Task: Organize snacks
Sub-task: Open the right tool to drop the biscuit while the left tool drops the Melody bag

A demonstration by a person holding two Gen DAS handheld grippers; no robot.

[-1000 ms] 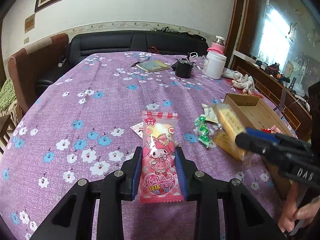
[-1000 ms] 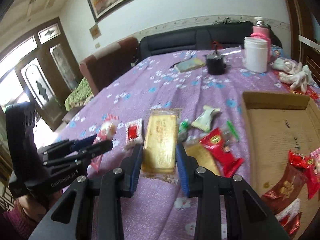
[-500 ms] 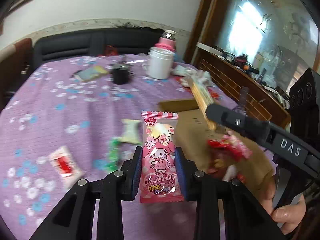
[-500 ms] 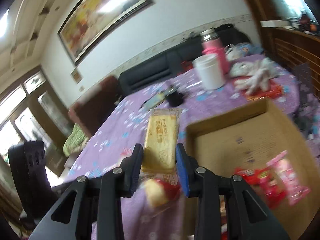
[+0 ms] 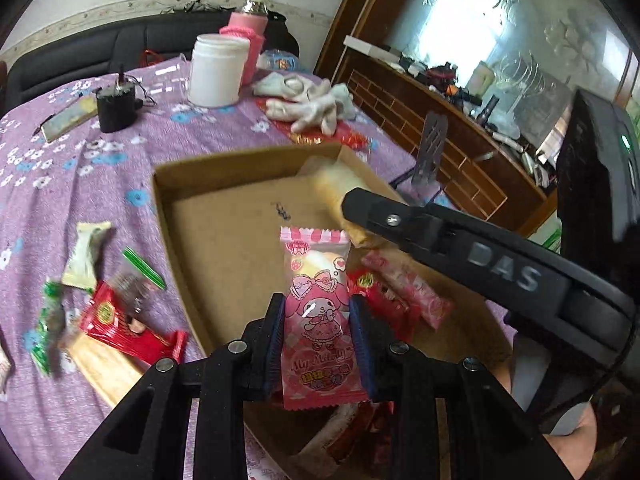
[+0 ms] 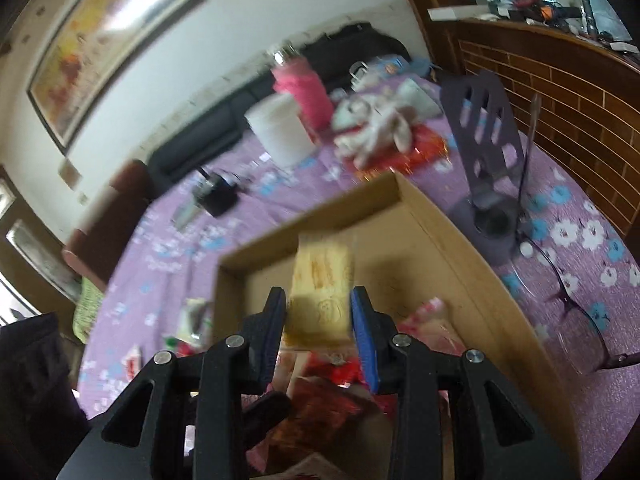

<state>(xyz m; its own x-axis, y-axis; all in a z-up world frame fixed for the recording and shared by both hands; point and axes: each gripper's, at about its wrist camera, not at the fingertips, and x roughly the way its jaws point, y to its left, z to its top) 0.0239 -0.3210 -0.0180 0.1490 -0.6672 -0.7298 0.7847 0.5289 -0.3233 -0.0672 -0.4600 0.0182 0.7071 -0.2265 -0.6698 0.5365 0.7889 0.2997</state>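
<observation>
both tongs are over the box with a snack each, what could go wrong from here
1. The right tongs with the yellow biscuit pack sit just beyond the left tongs and the pink snack packet; releasing together, they may bump.
2. The biscuit pack hangs near the cardboard box far wall and might catch on the rim.
3. Red snack packets already pile at the near end, so the pink packet may slide off them.

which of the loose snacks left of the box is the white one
The white packet, lying farthest back beside the box wall. The others nearer the camera are green, red or tan.
</observation>
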